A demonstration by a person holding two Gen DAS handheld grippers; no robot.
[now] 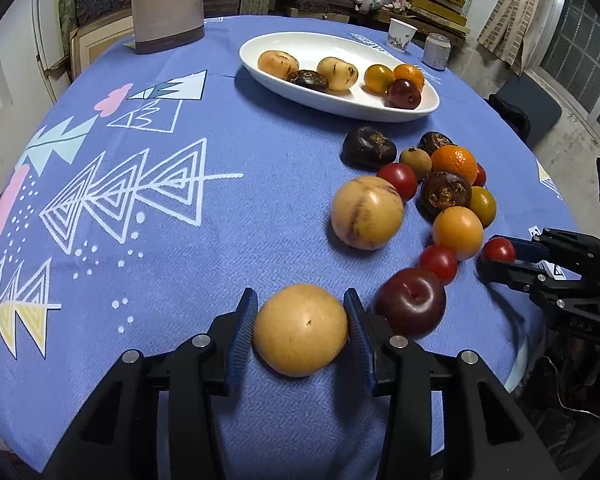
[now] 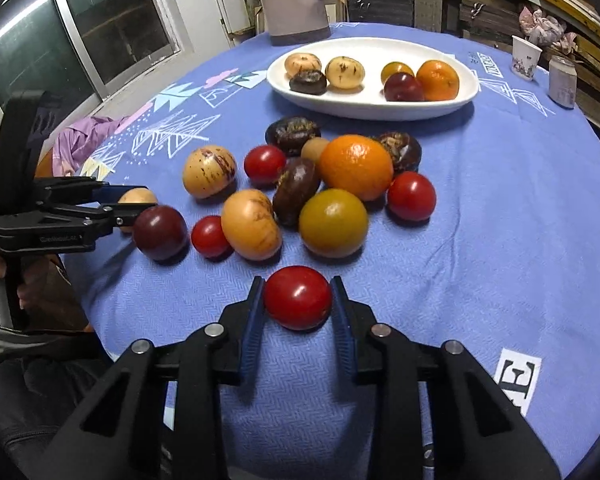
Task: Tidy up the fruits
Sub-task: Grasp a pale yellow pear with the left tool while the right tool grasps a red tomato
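**Both claws clamped on fruit, lift to dish next**

Left gripper (image 1: 300,330): pads pressed on both sides of a tan round fruit (image 1: 300,330) sitting on the blue tablecloth (image 1: 160,240). Gripping it, half-narrow. Fruit not off the cloth yet, as far as I can tell.

Right gripper (image 2: 298,300): narrow, closed on a small red tomato (image 2: 298,298), pads touching left and right sides. Also looks down on the cloth.

White oval dish (image 1: 380,110) sits at 12 o'clock from both claws, well apart. Already holds six pieces: pale and dark ones on its left half, yellow, orange and dark red on its right. Loose pile (image 2: 332,184) lies between claws and dish, about a dozen pieces touching each other.

Doing this step well, my read:
- Lift straight up first. A dark red plum (image 1: 410,304) sits just beside the left claw at 3 o'clock; dragging sideways would knock it.
- Tomato is soft and slick, so don't squeeze harder, keep wrist steady.
- Carry over the pile, not through it.
- Dish seems sorted by kind: tan fruit likely goes left end, tomato right end.
- Set down low; round fruit rolls.
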